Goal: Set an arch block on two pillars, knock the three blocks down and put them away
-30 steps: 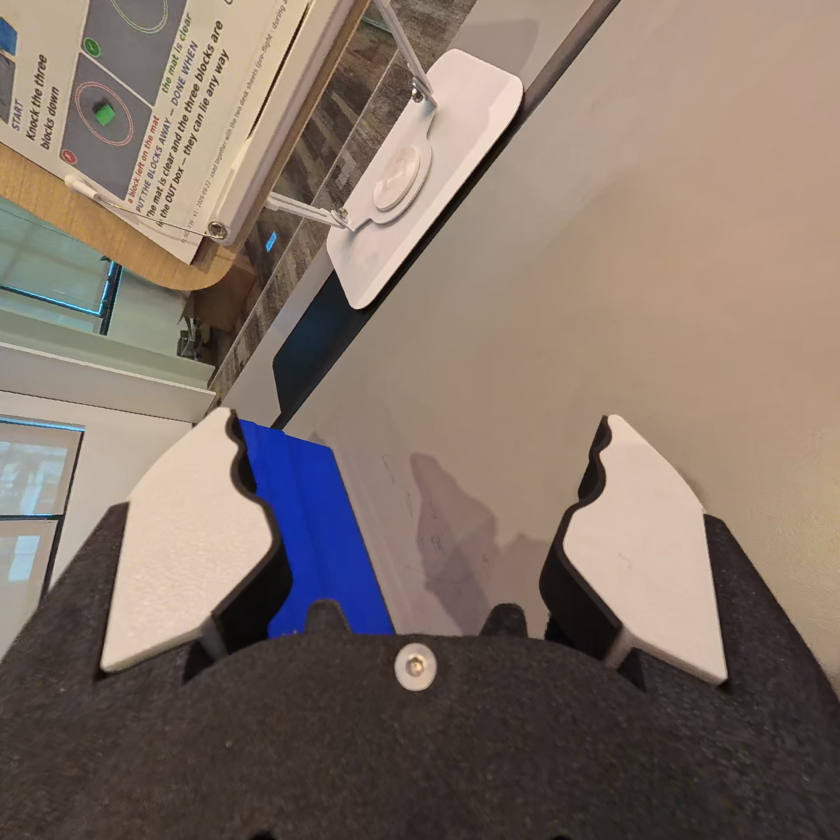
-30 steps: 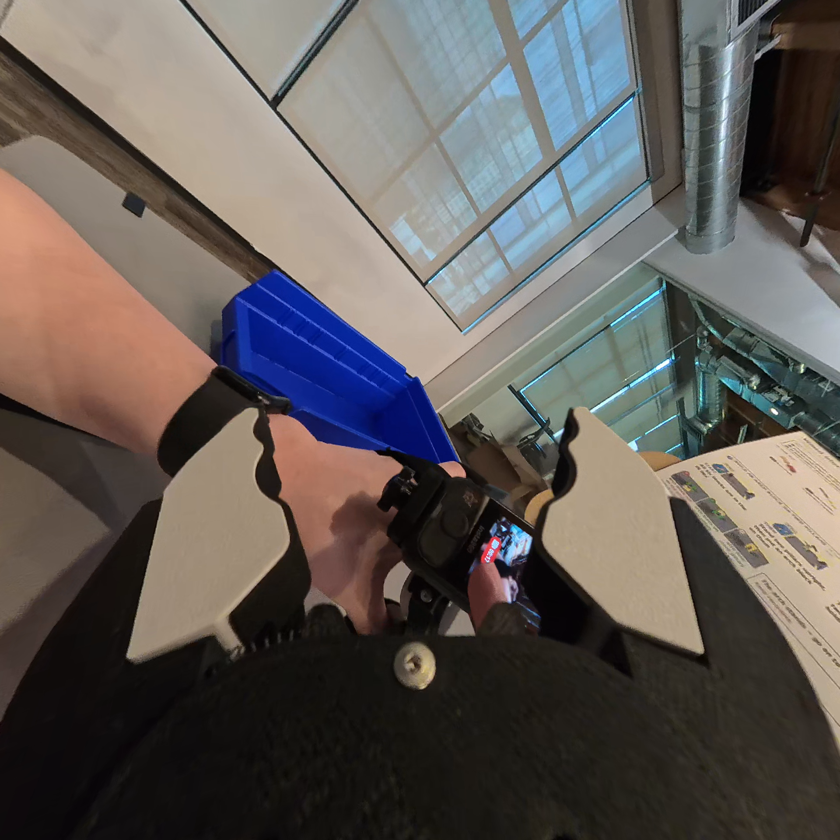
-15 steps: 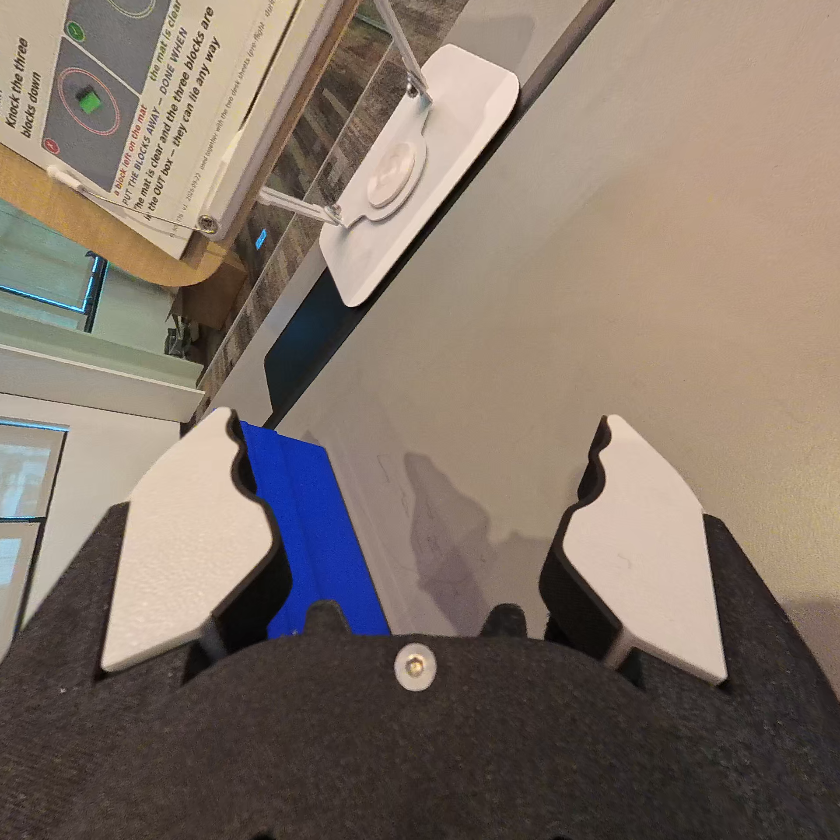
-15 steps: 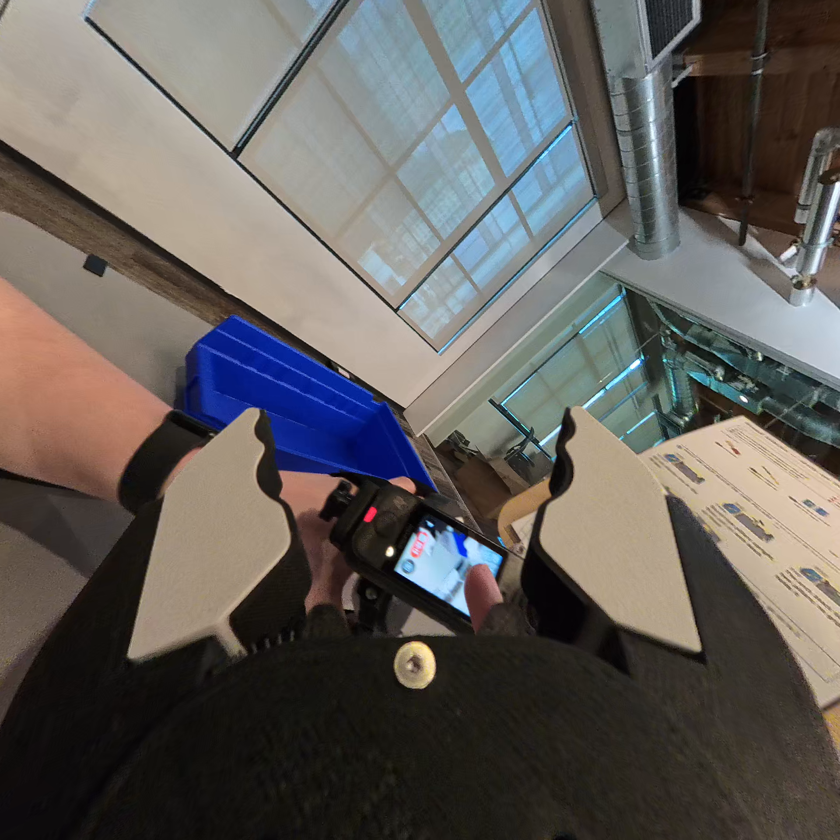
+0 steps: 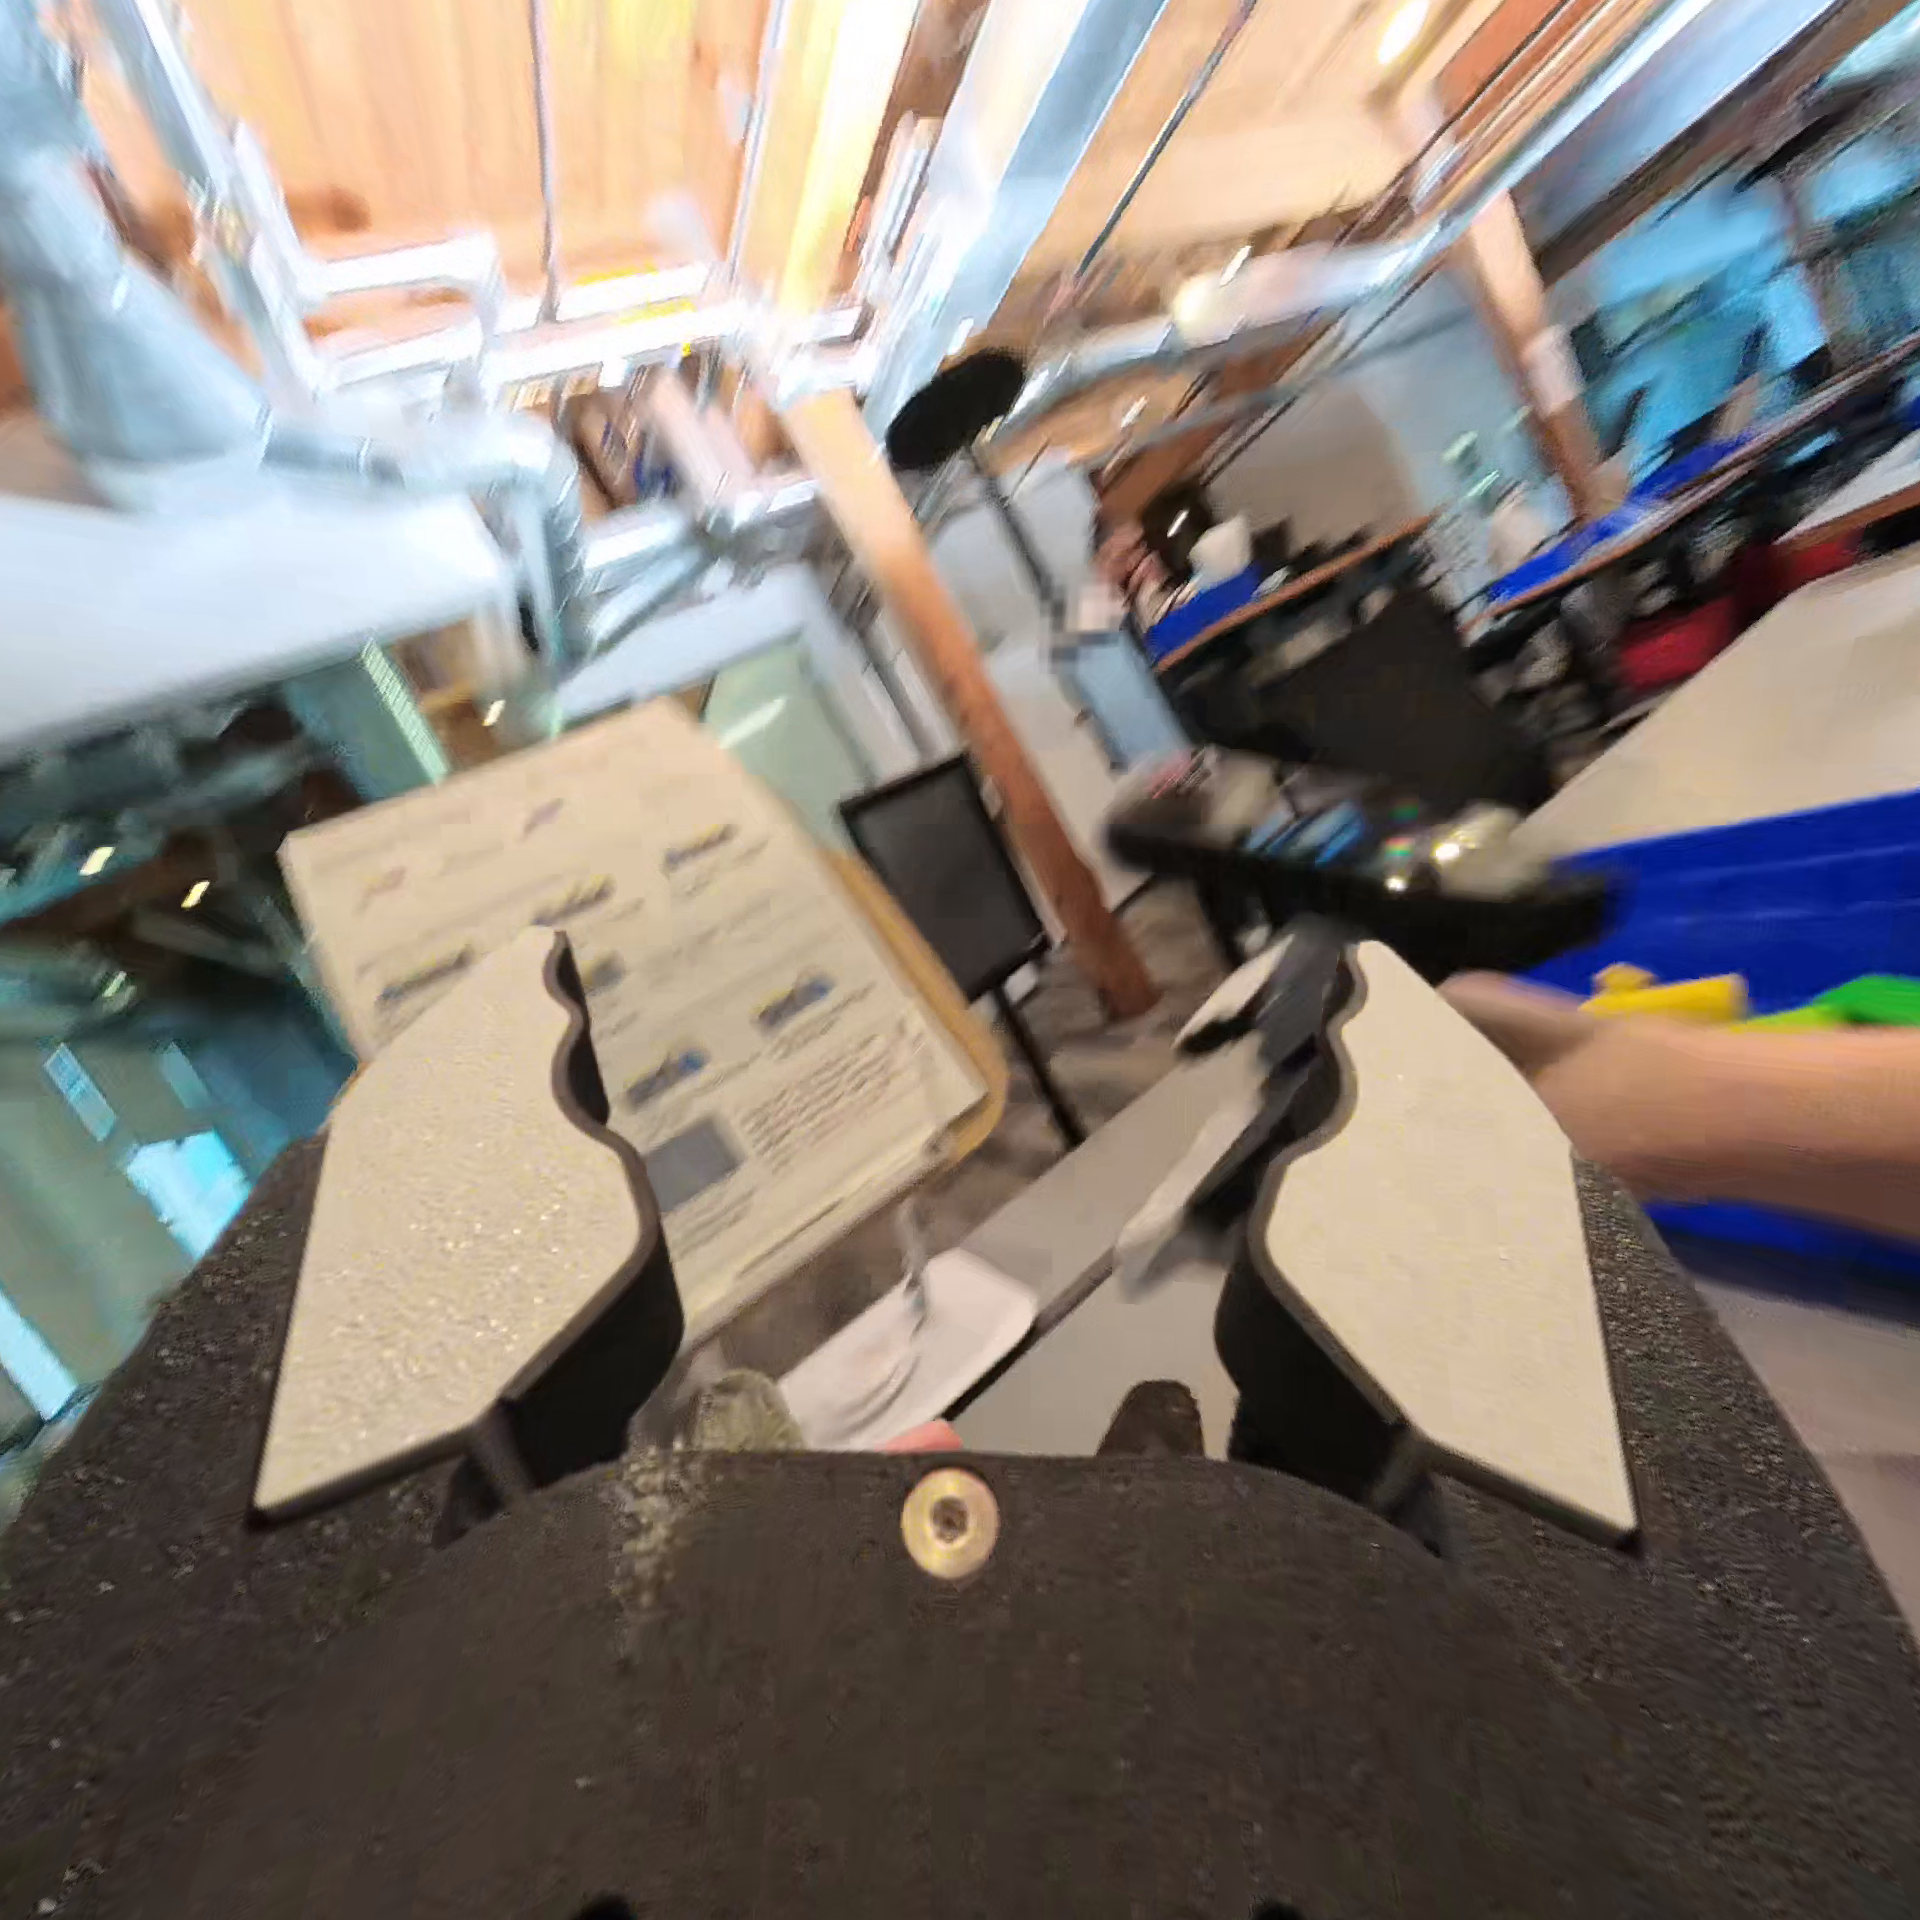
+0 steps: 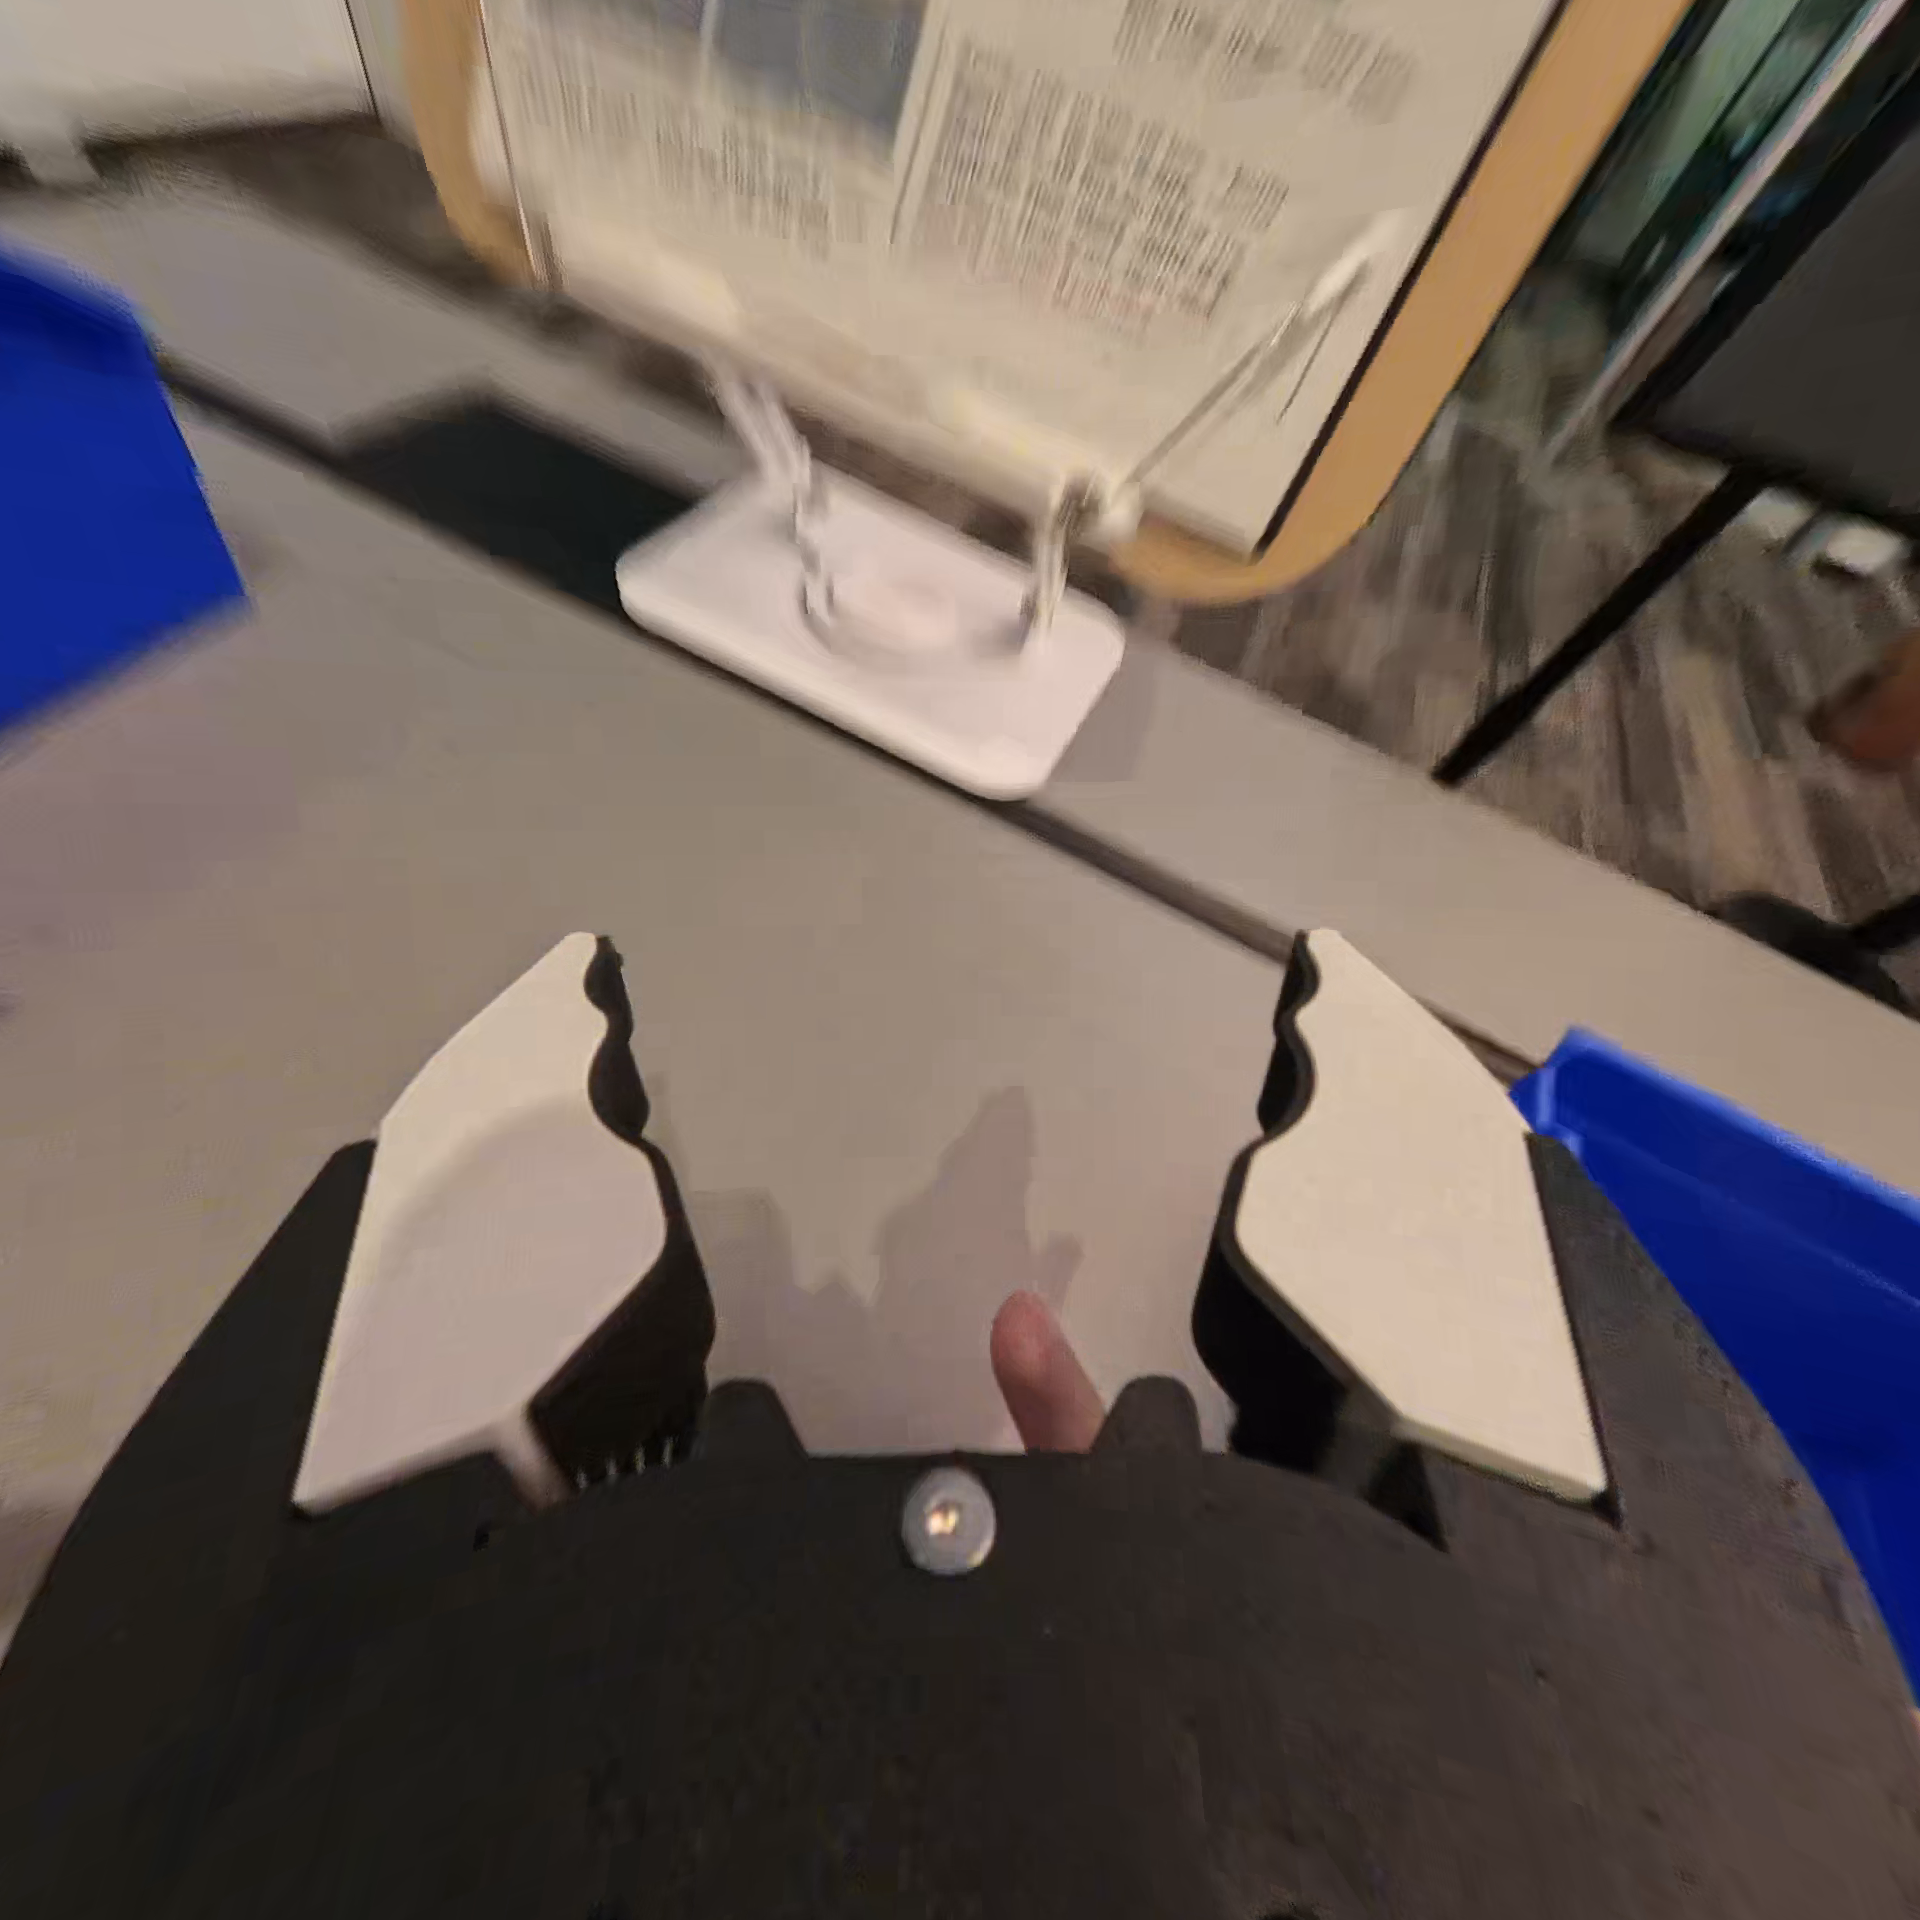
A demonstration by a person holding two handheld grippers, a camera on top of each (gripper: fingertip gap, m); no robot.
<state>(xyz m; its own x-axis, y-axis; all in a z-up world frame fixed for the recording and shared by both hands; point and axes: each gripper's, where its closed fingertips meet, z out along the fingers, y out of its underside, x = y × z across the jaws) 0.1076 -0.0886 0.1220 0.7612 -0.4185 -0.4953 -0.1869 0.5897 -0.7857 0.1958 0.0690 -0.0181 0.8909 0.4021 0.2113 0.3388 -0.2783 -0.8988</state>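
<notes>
Blue plastic dominates the right edge of the left wrist view: we note a blue bin (image 5: 1766,914) with a yellow block (image 5: 1673,994) and a green block (image 5: 1860,1003) showing in or just at it, though blur prevents us from confirming which, or from finding a third block. A forearm (image 5: 1714,1112) crosses in front of the bin, reaching toward the other gripper, which appears only as a dark smear. The left gripper (image 5: 956,1049) points up and outward, toward the ceiling and an instruction board (image 5: 644,987) rather than at any work; its jaws stand wide apart with nothing between them. We judge this pose to be a carry or repositioning, not an approach. A fingertip shows just under the jaws.

In the right wrist view, the right gripper (image 6: 951,1049) is angled down over the bare grey tabletop (image 6: 831,935), jaws likewise spread and empty. A finger (image 6: 1039,1371) shows at the base between them, consistent with a hand wrapped on the handle. Ahead stands the board's white stand (image 6: 883,644) at the tabletop's far edge. One blue bin (image 6: 1745,1226) lies just right of the jaws, another (image 6: 83,499) at far left. No block appears here. We judge the arch is not yet built, and that the blocks are waiting to be picked.
</notes>
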